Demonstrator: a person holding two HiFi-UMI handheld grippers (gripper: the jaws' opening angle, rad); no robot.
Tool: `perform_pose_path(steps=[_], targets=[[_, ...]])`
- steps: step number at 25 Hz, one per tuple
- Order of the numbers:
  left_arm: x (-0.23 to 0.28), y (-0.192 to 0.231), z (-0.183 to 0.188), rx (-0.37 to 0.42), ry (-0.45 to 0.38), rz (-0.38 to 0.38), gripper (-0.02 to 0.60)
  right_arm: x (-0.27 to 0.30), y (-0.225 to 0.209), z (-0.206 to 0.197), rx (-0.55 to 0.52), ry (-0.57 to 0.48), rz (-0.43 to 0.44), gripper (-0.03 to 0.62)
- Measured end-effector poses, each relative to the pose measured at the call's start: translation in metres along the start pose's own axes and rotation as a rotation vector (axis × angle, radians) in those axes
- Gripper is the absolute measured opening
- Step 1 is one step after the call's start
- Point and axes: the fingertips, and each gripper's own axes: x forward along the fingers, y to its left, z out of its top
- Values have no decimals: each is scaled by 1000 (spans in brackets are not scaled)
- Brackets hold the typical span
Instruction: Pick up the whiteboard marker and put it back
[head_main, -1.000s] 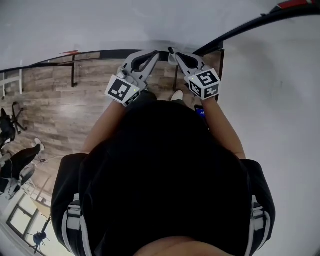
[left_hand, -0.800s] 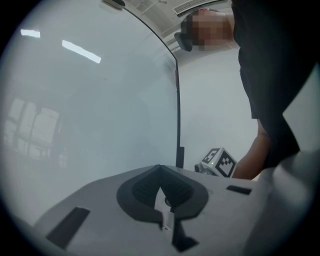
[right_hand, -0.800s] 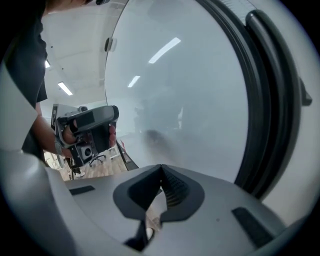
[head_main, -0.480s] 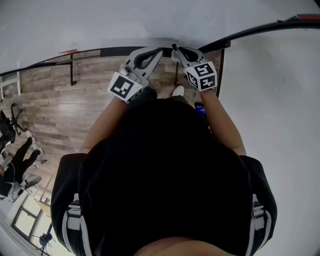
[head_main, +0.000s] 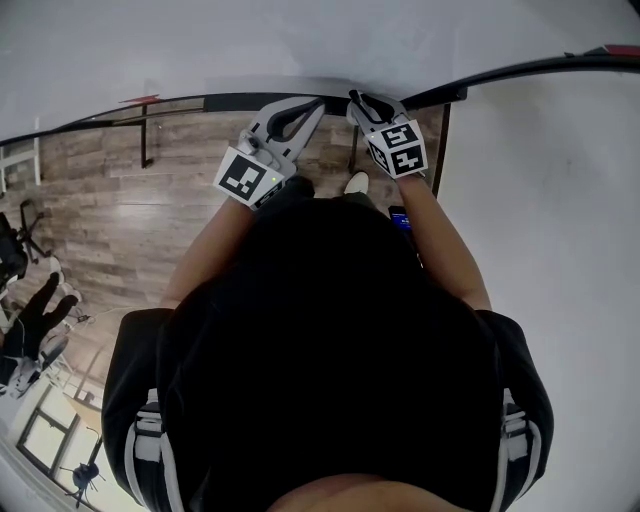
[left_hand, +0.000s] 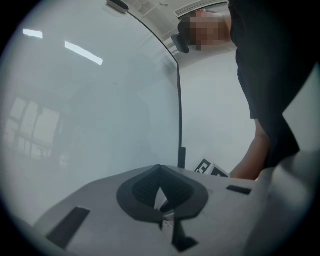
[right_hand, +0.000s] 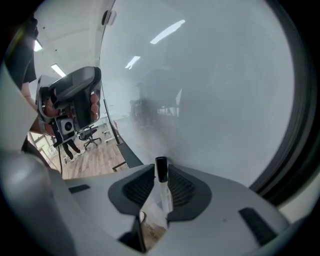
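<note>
Head view: person in a black short-sleeved top (head_main: 330, 350) stands facing a large white glossy whiteboard (head_main: 300, 40), both arms raised toward it. Grey wood-plank floor (head_main: 120, 220) below, one white shoe (head_main: 355, 183) showing past the body.

Right tool (head_main: 354, 98): held up near the board's dark lower rail (head_main: 200, 103), marker cube (head_main: 397, 148) facing the camera. In its own view the right tool (right_hand: 161, 172) is clenched on a whiteboard marker (right_hand: 164, 192), white barrel with black cap. The marker stands upright between the two dark ribbed pads (right_hand: 137, 187), cap end poking just above the jaw tips and pointing toward the whiteboard (right_hand: 210, 100). Not touching the board as far as can be seen.

Left tool (head_main: 316, 103): alongside the right one, tips near each other. In its own view the left tool (left_hand: 160, 169) has its jaws closed, tips meeting, nothing between them. Whiteboard (left_hand: 100, 100) fills the background there. The right tool's marker cube (left_hand: 210, 167) peeks in just beyond.

Right gripper view also catches the left tool (right_hand: 72, 95) at frame left, with fingers wrapped round its handle.
</note>
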Motion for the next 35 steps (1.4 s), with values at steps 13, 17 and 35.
perform_pose_path(steps=[13, 17, 35], targets=[[-11, 6, -8, 2, 28, 49, 5, 12, -1, -4, -92, 13, -32, 72], [-14, 0, -5, -2, 31, 52, 5, 4, 2, -3, -86, -3, -28, 68], [-4, -10, -3, 40, 56, 31, 4, -38, -4, 21, -7, -213, -22, 67]])
